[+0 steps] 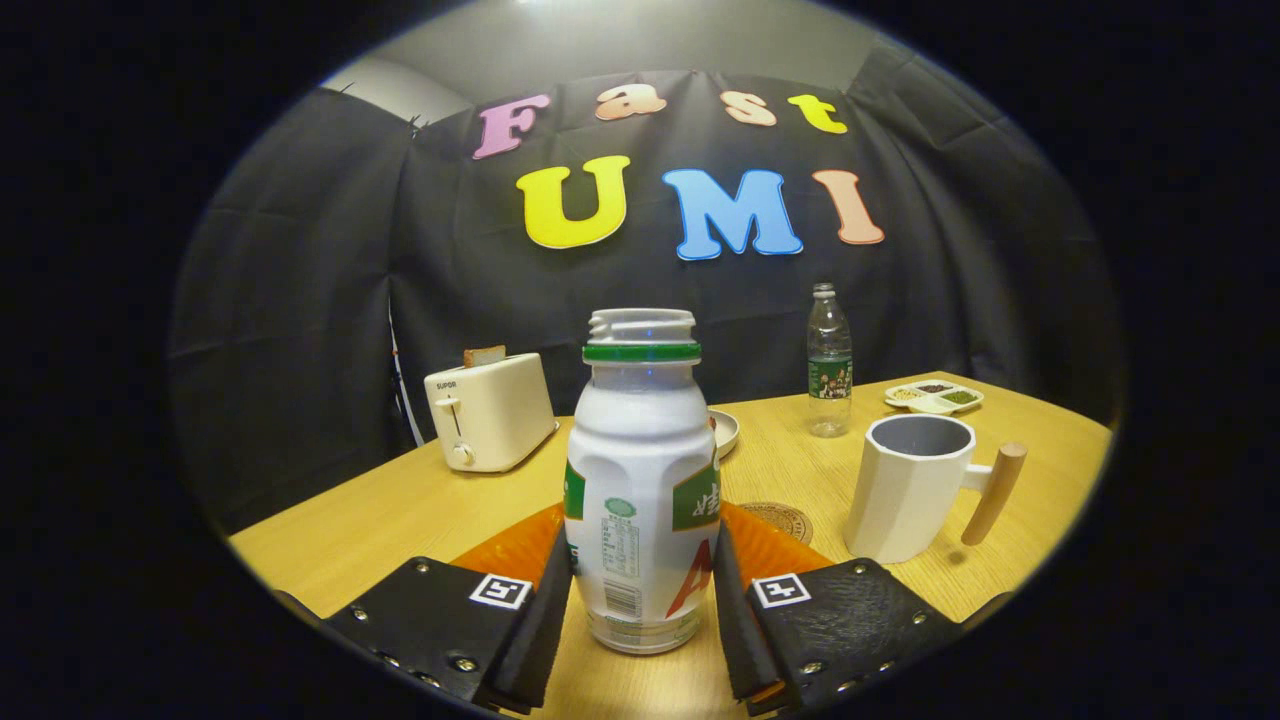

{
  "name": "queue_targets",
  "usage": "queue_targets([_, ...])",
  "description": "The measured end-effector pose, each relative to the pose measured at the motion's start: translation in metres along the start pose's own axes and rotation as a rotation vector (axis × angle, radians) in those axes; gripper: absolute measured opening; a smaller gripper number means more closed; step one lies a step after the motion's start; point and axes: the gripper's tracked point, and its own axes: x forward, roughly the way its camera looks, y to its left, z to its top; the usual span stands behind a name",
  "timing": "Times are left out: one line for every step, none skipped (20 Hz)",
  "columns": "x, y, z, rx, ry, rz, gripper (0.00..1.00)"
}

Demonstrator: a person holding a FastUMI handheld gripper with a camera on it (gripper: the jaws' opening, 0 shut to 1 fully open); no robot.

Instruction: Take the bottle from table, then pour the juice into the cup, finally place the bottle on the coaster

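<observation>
The toaster [489, 411] on the counter [400, 515] carries a small dark brand word on its front, high up, reading "SUPOR". The juice bottle [640, 480], standing between the fingers of the tool [641, 600], shows a big red letter "A" low on its label beside print too fine to read.

Your gripper [640, 600] has the bottle [640, 480]

Both fingers press its sides; it stands upright on the table [400, 510], cap off. Cup [910, 485] and coaster [783, 520] sit beyond, to the right.
</observation>
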Motion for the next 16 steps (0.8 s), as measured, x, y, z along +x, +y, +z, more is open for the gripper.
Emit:
queue_targets([0.001, -0.004, 0.002, 0.042, -0.008, 0.0, 0.66])
queue_targets([0.001, -0.008, 0.007, 0.083, -0.016, -0.003, 0.66])
queue_targets([0.0, -0.013, 0.008, 0.125, -0.024, -0.004, 0.66])
queue_targets([0.0, -0.017, 0.012, 0.164, -0.033, -0.008, 0.66])
queue_targets([0.0, -0.021, 0.016, 0.202, -0.039, -0.007, 0.66])
queue_targets([0.001, -0.024, 0.019, 0.238, -0.045, -0.006, 0.66])
queue_targets([0.002, -0.027, 0.022, 0.274, -0.053, -0.007, 0.66])
queue_targets([0.003, -0.031, 0.026, 0.313, -0.06, -0.005, 0.66])
queue_targets([0.004, -0.032, 0.029, 0.353, -0.068, -0.003, 0.66])
queue_targets([0.005, -0.034, 0.031, 0.393, -0.074, 0.001, 0.66])
queue_targets([0.007, -0.035, 0.033, 0.425, -0.079, 0.003, 0.65])
queue_targets([0.007, -0.037, 0.035, 0.454, -0.083, 0.004, 0.65])
queue_targets([0.008, -0.036, 0.037, 0.481, -0.088, 0.01, 0.65])
queue_targets([0.008, -0.036, 0.04, 0.508, -0.093, 0.015, 0.65])
queue_targets([0.009, -0.035, 0.041, 0.531, -0.098, 0.019, 0.65])
queue_targets([0.01, -0.036, 0.042, 0.552, -0.099, 0.021, 0.65])
